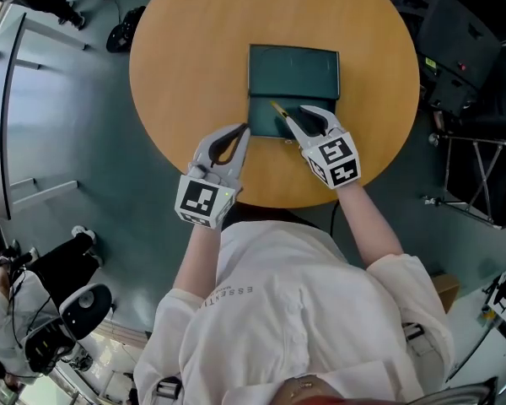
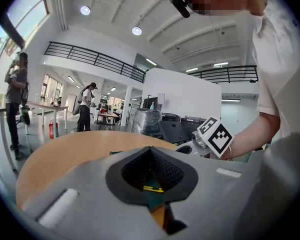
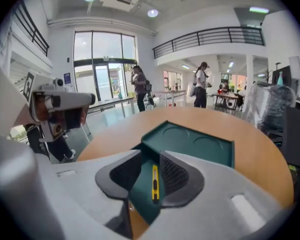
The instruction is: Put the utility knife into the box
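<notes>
One round desk [image 1: 194,57] carries one open green box [image 1: 293,72]. One yellow knife [image 3: 154,182] lies inside it, loose between the right claw's [image 3: 150,157] spread jaws. The left claw [image 1: 241,132], closed and empty, sits beside the box.

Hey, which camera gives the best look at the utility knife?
The right gripper view: the utility knife lies in the green box, whole, between open jaws. The head view and left gripper view show only a yellow sliver.
</notes>
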A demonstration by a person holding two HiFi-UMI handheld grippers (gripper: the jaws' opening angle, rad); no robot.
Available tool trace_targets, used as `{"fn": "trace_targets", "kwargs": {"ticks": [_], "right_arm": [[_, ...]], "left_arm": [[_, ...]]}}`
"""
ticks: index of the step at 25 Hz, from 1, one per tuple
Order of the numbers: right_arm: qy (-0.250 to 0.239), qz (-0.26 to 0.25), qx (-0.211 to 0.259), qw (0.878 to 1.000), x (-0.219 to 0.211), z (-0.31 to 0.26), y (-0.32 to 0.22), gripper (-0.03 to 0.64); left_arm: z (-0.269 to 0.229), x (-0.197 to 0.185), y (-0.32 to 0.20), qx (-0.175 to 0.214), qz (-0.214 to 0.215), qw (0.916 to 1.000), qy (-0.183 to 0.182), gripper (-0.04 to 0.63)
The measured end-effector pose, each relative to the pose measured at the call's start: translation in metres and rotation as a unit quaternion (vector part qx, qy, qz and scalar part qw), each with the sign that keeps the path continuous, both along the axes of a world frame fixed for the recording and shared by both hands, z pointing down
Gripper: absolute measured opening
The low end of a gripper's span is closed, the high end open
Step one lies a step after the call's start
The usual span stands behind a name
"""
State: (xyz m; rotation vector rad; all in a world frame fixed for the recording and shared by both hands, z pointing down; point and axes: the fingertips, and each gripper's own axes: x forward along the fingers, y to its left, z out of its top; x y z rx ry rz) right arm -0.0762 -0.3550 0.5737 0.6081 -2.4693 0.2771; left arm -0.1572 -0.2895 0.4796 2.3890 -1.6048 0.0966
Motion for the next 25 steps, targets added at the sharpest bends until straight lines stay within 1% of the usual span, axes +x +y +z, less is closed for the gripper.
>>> {"fn": "trace_targets", "kwargs": {"ticks": [1,2,3,5,8,12,15,19,22,25], "right_arm": [[-0.021,0.013,0.016,1.0,0.005,-0.017,0.001,0.088],[-0.042,0.027,0.033,0.998,0.011,-0.034,0.002,0.027],[-0.062,0.04,0.049,0.996,0.018,-0.051,0.003,-0.008],[-0.093,0.058,0.081,0.991,0.027,-0.081,0.009,-0.008],[-0.127,0.073,0.123,0.982,0.04,-0.114,0.021,-0.008],[-0.16,0.085,0.158,0.971,0.062,-0.142,0.047,-0.008],[-0.172,0.086,0.17,0.966,0.08,-0.154,0.073,-0.008],[-0.177,0.082,0.174,0.965,0.1,-0.158,0.107,-0.008],[-0.178,0.078,0.163,0.967,0.112,-0.152,0.13,-0.008],[-0.174,0.073,0.148,0.971,0.121,-0.142,0.147,-0.008]], "left_arm": [[-0.006,0.004,0.002,0.005,0.001,1.0,0.003,0.015],[-0.013,0.008,0.004,0.011,0.002,0.9999,0.002,0.015],[-0.02,0.011,0.007,0.018,0.002,0.9998,-0.001,0.015],[-0.033,0.016,0.011,0.033,0.003,0.9994,-0.007,0.015],[-0.051,0.023,0.019,0.049,0.005,0.9987,-0.009,0.015],[-0.075,0.035,0.039,0.073,0.002,0.9972,-0.02,0.015],[-0.085,0.049,0.06,0.087,0.006,0.9957,-0.031,0.015],[-0.088,0.067,0.094,0.097,0.001,0.9946,-0.037,0.015],[-0.083,0.074,0.118,0.091,-0.013,0.9951,-0.036,0.015],[-0.072,0.081,0.138,0.076,-0.022,0.9965,-0.03,0.015]]}}
